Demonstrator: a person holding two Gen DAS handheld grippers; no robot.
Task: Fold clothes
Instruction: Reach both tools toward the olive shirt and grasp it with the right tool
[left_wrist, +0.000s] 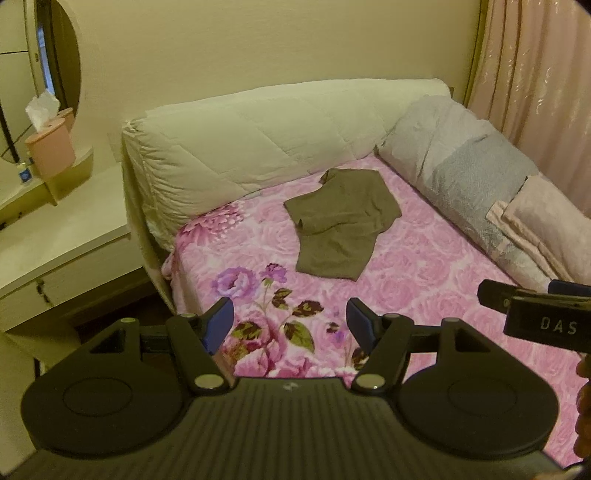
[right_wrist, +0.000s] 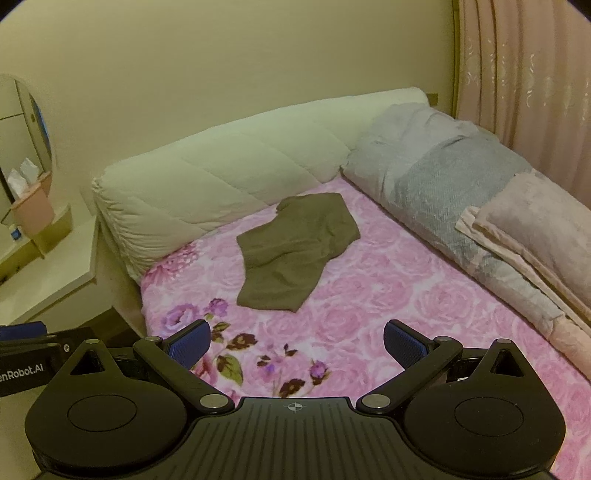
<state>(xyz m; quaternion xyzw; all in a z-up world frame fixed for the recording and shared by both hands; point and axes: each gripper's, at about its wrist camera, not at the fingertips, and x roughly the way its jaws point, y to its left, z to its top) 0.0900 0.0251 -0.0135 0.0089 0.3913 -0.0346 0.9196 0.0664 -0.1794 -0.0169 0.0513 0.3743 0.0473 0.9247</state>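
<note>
- Left hand-held gripper (left_wrist: 290, 323) hangs over the near end of the bed, its blue-padded fingers (left_wrist: 218, 325) spread wide with nothing between them.
- Far left, a white tabletop (left_wrist: 55, 236) stands beside the bed; a pink tissue box (left_wrist: 50, 149) sits on a raised shelf at its back, in front of a round mirror (left_wrist: 44, 55).
- A cream quilted duvet (left_wrist: 236, 147) is bunched along the head of the bed, against the wall.
- The bed is covered by a pink floral sheet (left_wrist: 424, 266), with larger purple blooms printed near the gripper ends.
- An olive-brown garment (left_wrist: 340, 221) lies loosely spread and creased in the middle of the sheet, its far edge near the duvet, well apart from both grippers and touched by neither.
- Right hand-held gripper (right_wrist: 297, 349) also hovers over the near end of the bed, its blue pads (right_wrist: 404, 347) parted and empty; in the left wrist view its black body shows at the right edge.
- Along the right side of the bed a grey rolled blanket (right_wrist: 424, 177) lies lengthwise, with a folded pink blanket (right_wrist: 532, 221) resting on its nearer part.
- Behind these hangs a pink curtain (right_wrist: 524, 92).
- A sliver of a person's hand shows at the right edge of the left wrist view, too little to tell more.
</note>
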